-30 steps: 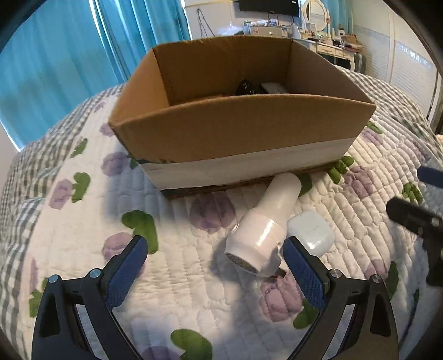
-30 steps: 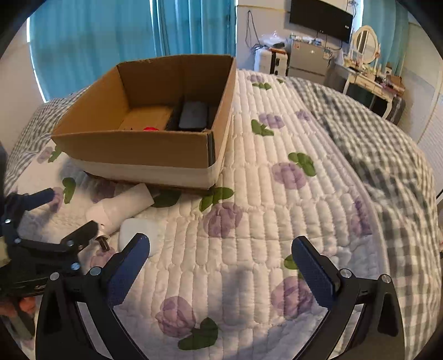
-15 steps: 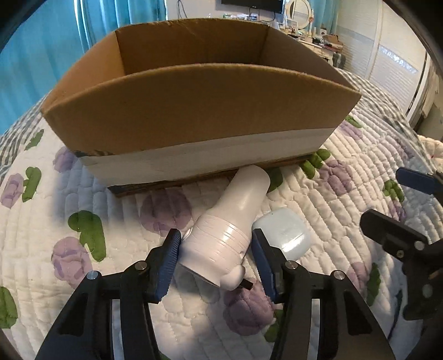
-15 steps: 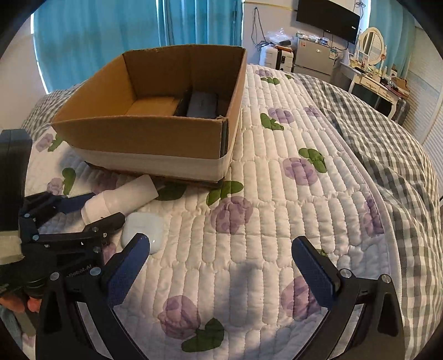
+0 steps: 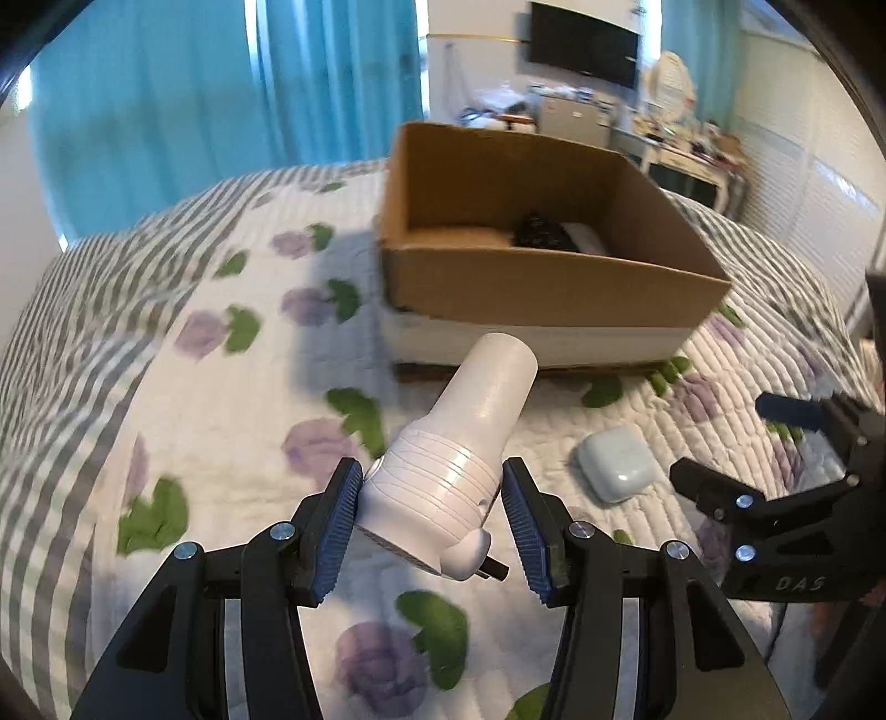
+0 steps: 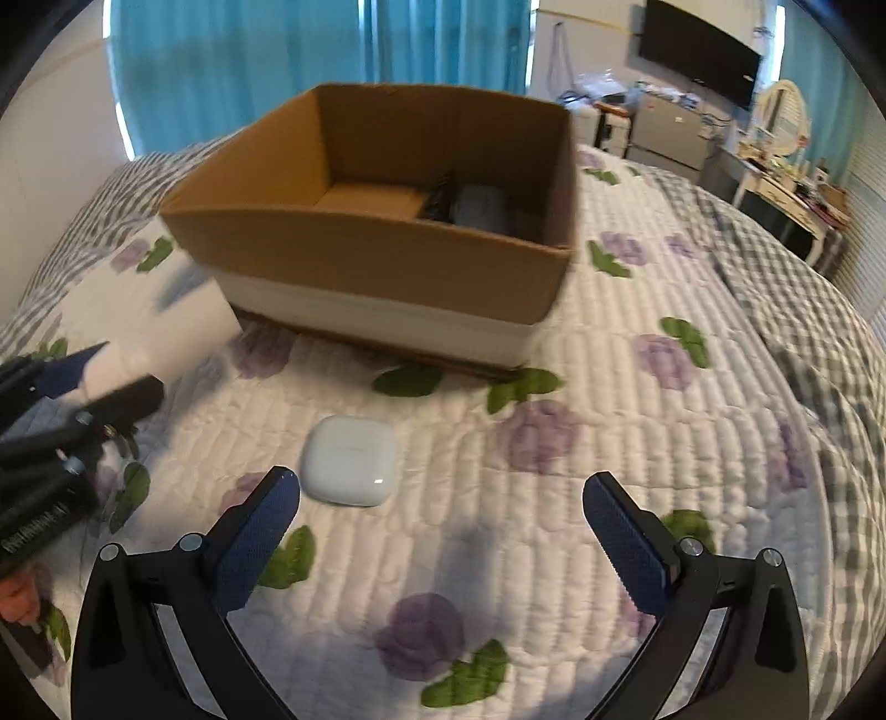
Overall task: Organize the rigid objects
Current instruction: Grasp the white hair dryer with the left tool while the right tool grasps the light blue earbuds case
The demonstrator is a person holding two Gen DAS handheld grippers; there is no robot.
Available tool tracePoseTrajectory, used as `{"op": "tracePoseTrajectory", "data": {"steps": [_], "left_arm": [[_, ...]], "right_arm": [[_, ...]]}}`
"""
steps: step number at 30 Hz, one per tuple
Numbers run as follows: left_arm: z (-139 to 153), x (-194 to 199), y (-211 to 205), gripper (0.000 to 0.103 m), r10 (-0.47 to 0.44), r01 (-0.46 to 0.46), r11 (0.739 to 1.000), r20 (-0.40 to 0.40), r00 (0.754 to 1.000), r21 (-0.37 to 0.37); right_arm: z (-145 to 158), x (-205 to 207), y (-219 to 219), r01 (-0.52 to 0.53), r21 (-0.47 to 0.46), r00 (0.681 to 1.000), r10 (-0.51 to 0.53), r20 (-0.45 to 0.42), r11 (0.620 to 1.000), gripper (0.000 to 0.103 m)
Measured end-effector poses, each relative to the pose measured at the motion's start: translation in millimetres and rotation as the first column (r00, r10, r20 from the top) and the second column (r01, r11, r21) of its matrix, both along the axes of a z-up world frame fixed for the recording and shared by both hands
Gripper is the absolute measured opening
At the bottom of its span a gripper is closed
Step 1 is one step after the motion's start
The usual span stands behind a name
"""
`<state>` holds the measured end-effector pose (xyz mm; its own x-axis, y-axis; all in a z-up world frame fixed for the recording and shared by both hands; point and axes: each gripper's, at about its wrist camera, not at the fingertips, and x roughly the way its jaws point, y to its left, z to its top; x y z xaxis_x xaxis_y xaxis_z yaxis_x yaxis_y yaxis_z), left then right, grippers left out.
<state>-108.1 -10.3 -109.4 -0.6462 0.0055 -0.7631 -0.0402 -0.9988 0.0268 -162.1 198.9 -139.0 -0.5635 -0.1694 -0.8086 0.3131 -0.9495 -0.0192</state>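
Observation:
My left gripper (image 5: 432, 523) is shut on a white handheld device (image 5: 459, 448) with a ribbed body and a round neck, lifted above the quilt and pointing toward the cardboard box (image 5: 554, 288). A small white earbud case (image 5: 614, 462) lies on the quilt to its right; it also shows in the right wrist view (image 6: 349, 468). My right gripper (image 6: 443, 531) is open and empty, just short of the case, which sits by its left finger. The box (image 6: 387, 260) holds dark and grey items (image 6: 470, 207). The left gripper (image 6: 66, 421) shows blurred at the left edge.
The floral quilted bed (image 6: 637, 443) carries everything. Teal curtains (image 5: 221, 99) hang behind. A dresser with clutter and a mirror (image 6: 775, 155) and a wall TV (image 5: 581, 41) stand at the far right.
My left gripper has lifted the white device off the quilt and swung left of the box. My right gripper has moved closer to the earbud case, still open.

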Motion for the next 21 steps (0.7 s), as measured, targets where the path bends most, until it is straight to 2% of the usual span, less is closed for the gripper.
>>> {"op": "tracePoseTrajectory", "data": {"steps": [6,9,12,14,17,19,21], "left_arm": [[-10.8,-5.2,-3.0,0.053,0.042,-0.042,0.999,0.039,0.998,-0.006],[-15.4,-5.3,-4.9,0.053,0.038,-0.038,0.999,0.05,0.998,-0.001],[-18.1,-6.0,-5.9,0.053,0.042,-0.043,0.999,0.061,0.997,0.008],[-20.2,-6.5,-5.9,0.053,0.043,-0.043,0.999,0.067,0.997,0.009],[-22.1,-6.7,-3.9,0.053,0.037,-0.037,0.999,0.073,0.997,0.0],[-22.8,-6.2,-1.6,0.053,0.029,-0.028,1.0,0.073,0.997,-0.008],[-23.4,-5.4,-0.1,0.053,0.023,-0.022,1.0,0.074,0.997,-0.011]], "right_arm": [[-19.3,-12.6,-30.5,-0.061,0.063,0.997,0.058,0.052,0.996,0.103],[-30.5,-20.5,-39.6,-0.074,0.065,0.995,0.069,0.078,0.995,0.097],[-39.3,-27.1,-45.2,-0.085,0.062,0.992,0.078,0.103,0.994,0.084],[-43.8,-29.3,-46.6,-0.089,0.06,0.99,0.081,0.117,0.994,0.071],[-49.0,-30.5,-45.4,-0.082,0.05,0.987,0.074,0.143,0.995,0.062],[-48.9,-29.5,-43.9,-0.086,0.048,0.986,0.078,0.147,0.995,0.051],[-48.3,-27.2,-42.0,-0.092,0.05,0.985,0.084,0.149,0.994,0.051]]}}
